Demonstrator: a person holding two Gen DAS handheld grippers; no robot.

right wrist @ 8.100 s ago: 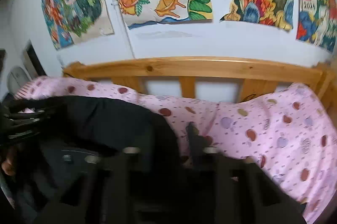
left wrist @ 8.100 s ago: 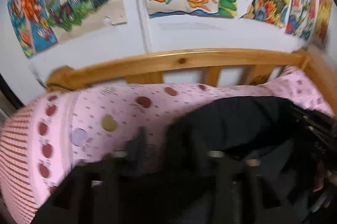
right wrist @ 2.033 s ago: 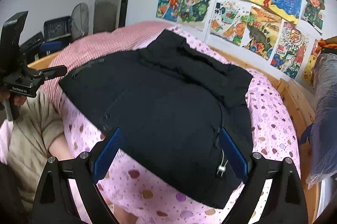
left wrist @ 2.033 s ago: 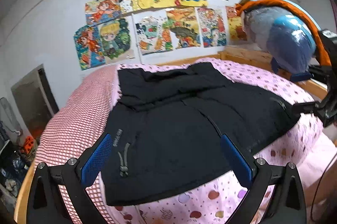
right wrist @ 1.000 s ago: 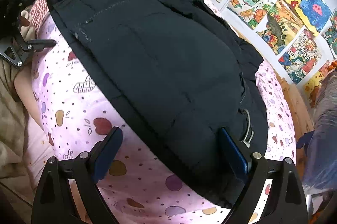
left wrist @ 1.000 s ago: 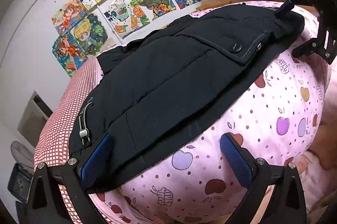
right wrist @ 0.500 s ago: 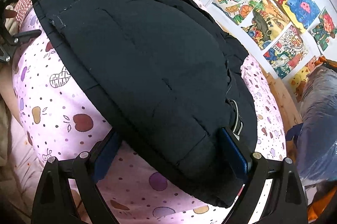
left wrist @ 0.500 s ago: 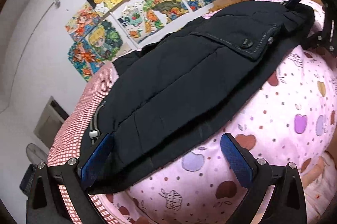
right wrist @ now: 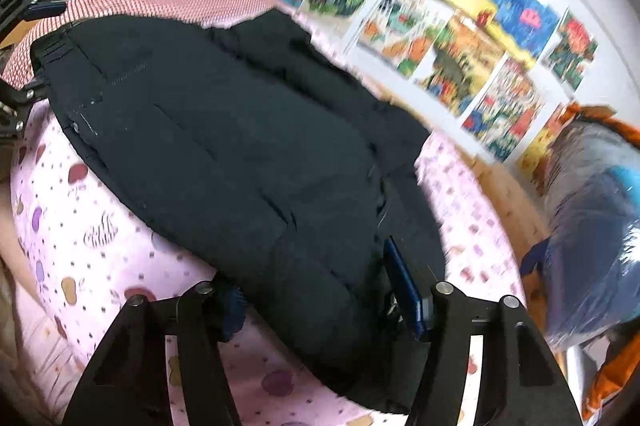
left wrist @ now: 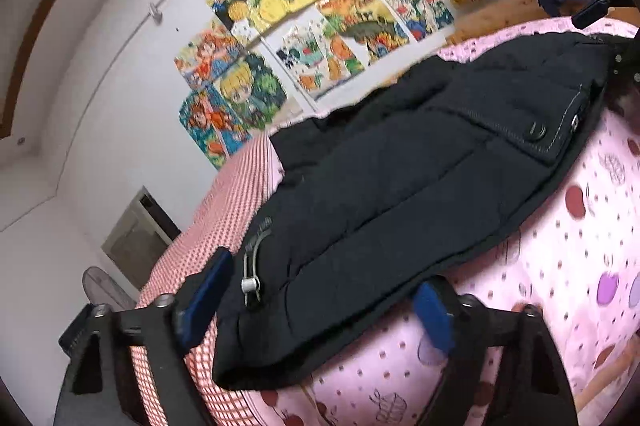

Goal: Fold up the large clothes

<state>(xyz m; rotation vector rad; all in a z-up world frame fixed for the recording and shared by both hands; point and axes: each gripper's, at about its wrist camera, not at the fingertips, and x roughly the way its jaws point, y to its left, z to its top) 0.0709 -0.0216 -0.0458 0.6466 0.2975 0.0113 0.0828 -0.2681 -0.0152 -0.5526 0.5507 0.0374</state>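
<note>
The black jacket (left wrist: pixel 400 194) lies spread flat on the bed's pink dotted sheet (left wrist: pixel 560 286), its hem towards me, because a coat this big needs a broad surface before I can fold it. I bring my left tongs (left wrist: pixel 316 300) low at one hem corner and my right tongs (right wrist: pixel 316 292) at the other. Both stand agape, blue pads straddling the padded hem, one finger (right wrist: pixel 404 286) of the right pair pressing into the cloth. Neither grips yet. I judge that taking both corners together will let me lift the hem evenly towards the collar by the postered wall (left wrist: pixel 320 26).
</note>
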